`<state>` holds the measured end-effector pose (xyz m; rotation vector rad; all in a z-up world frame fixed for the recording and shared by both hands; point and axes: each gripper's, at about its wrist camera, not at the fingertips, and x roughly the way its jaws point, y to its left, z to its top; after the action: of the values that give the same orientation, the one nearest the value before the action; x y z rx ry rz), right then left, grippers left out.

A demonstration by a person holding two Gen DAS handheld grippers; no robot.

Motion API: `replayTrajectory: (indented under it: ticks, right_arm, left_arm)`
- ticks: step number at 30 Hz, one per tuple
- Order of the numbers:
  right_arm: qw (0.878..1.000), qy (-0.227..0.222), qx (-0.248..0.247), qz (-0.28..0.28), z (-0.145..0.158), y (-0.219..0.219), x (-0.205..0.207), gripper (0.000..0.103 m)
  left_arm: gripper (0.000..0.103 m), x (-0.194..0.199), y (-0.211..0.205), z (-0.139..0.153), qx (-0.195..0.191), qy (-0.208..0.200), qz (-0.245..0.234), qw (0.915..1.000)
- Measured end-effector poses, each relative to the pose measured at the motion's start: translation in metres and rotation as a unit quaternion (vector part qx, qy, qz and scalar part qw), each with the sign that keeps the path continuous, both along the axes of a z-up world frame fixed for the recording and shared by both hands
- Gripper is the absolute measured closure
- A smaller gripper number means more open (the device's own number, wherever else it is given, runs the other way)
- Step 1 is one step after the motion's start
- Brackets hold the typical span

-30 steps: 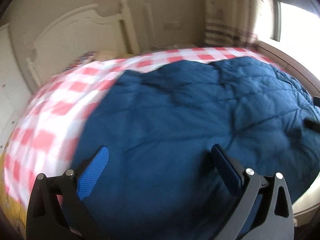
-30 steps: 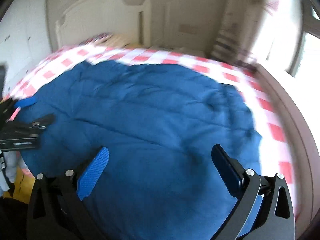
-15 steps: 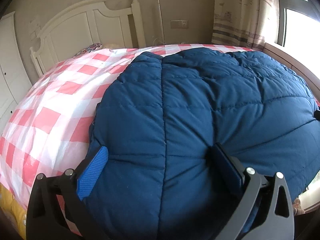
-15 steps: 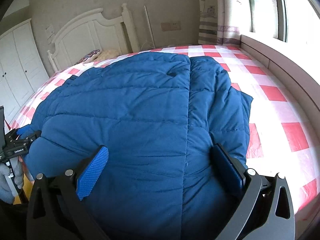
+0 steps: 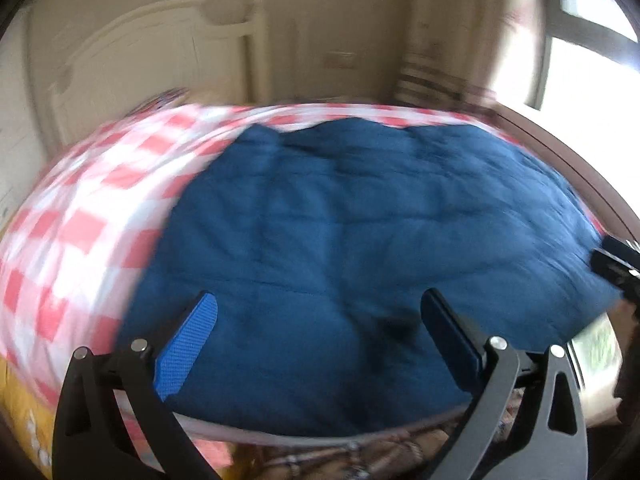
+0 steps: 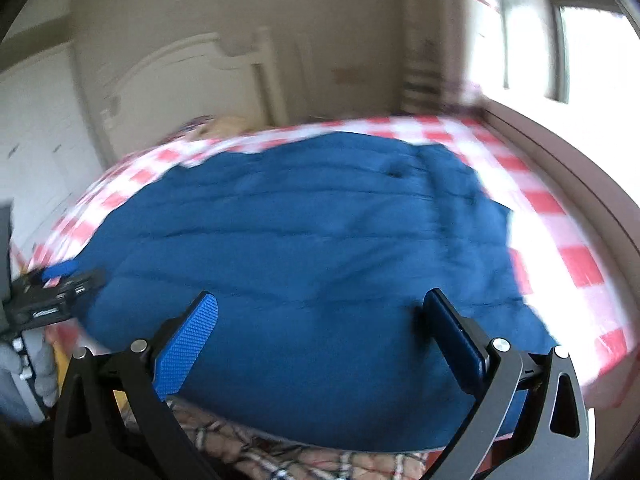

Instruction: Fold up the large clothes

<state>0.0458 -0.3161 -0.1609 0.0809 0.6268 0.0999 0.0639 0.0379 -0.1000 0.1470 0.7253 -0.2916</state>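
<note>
Both grippers pulled back from blue padded coat [image 5: 360, 240], left gripper [image 5: 320, 344] and right gripper [image 6: 320, 344] fingers spread, empty, above near hem

**Both grippers spread wide, nothing between the fingers**

The left gripper [image 5: 318, 336] points forward with its two fingers set far apart; the blue ribbed pad [image 5: 186, 354] of one finger faces inward. The right gripper [image 6: 320, 336] holds the same wide stance, clasping nothing. Each gripper shows at the edge of the other's view, the left one gripped by a grey-gloved hand [image 6: 24, 364].
</note>
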Motion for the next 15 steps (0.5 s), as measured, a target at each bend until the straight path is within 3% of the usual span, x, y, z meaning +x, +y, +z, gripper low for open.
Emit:
replayTrajectory:
  ticks: [3,4,7,10,13,15]
  right_arm:
    - [0.994,-0.001,-0.107,0.018,-0.021,0.038,0.003,0.004]
    - [0.992,-0.005,-0.125,0.019,-0.027,0.043,0.004,0.004]
    - [0.994,0.016,-0.1,0.036,-0.022,0.034,0.008,0.004]
    - [0.996,0.01,-0.088,0.018,-0.013,0.017,-0.003,0.005]
    - [0.999,-0.011,-0.026,-0.033,-0.009,-0.022,-0.03,0.005]
    - [0.997,-0.029,0.034,-0.068,-0.01,-0.053,-0.054,0.005]
  left_arm:
    - [0.002,-0.009,-0.03,-0.024,0.076,-0.031,-0.008,0.9966]
    - [0.002,-0.008,-0.032,-0.028,0.085,-0.034,-0.008,0.9958]
    - [0.002,-0.002,-0.024,-0.025,0.068,-0.006,-0.017,0.9975]
    - [0.002,-0.005,-0.007,-0.016,0.065,-0.02,0.002,0.9977]
    - [0.002,-0.003,0.021,-0.013,0.071,-0.038,0.046,0.9957]
    - [0.002,0.007,0.044,-0.019,0.046,-0.014,0.055,0.9973]
